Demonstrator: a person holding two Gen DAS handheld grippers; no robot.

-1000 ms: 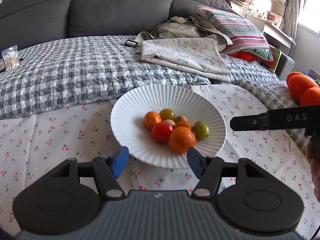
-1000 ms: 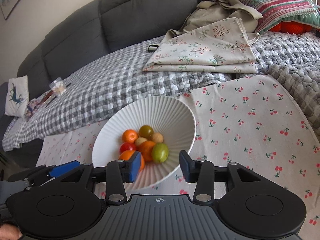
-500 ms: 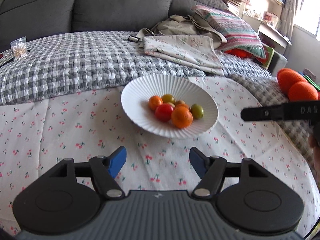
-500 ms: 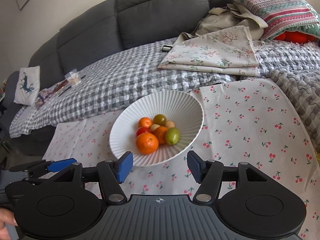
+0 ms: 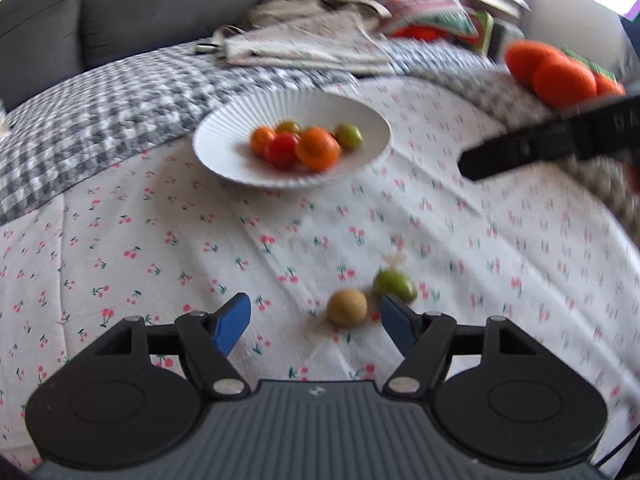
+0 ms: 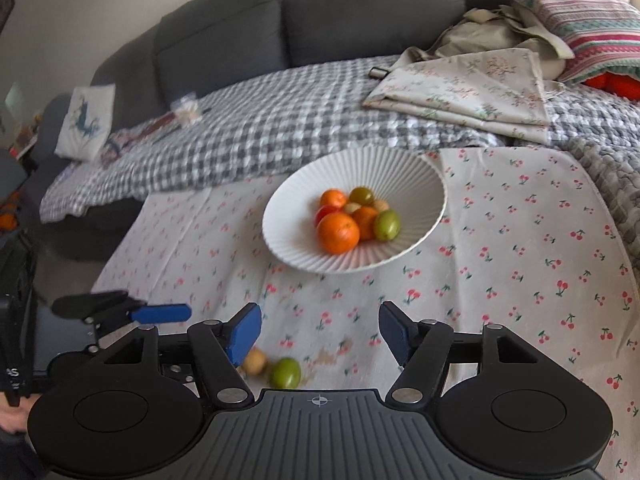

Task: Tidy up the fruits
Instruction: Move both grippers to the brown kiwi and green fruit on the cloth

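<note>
A white ribbed bowl [image 5: 224, 152] [image 6: 424, 184] on the cherry-print cloth holds several small fruits: orange, red and green. Two loose fruits lie on the cloth near me: a tan one [image 5: 346, 307] [image 6: 254, 362] and a green one [image 5: 394, 285] [image 6: 285, 373]. My left gripper [image 5: 316, 322] is open and empty, with the tan fruit between its fingertips and the green one by the right finger. My right gripper [image 6: 320, 330] is open and empty above the cloth, the loose fruits under its left finger. The left gripper's blue finger [image 6: 160, 314] shows at the left of the right wrist view.
A grey checked blanket [image 6: 280, 128], folded floral cloth [image 6: 472, 88] and striped pillow [image 6: 576, 16] lie behind the bowl on a grey sofa. Orange balls [image 5: 560, 72] sit at the far right. The right gripper's black body [image 5: 552, 144] crosses the left wrist view.
Both grippers have pulled back from the bowl towards me. Two loose fruits on the cloth have come into view near the fingertips. Both stay open.
</note>
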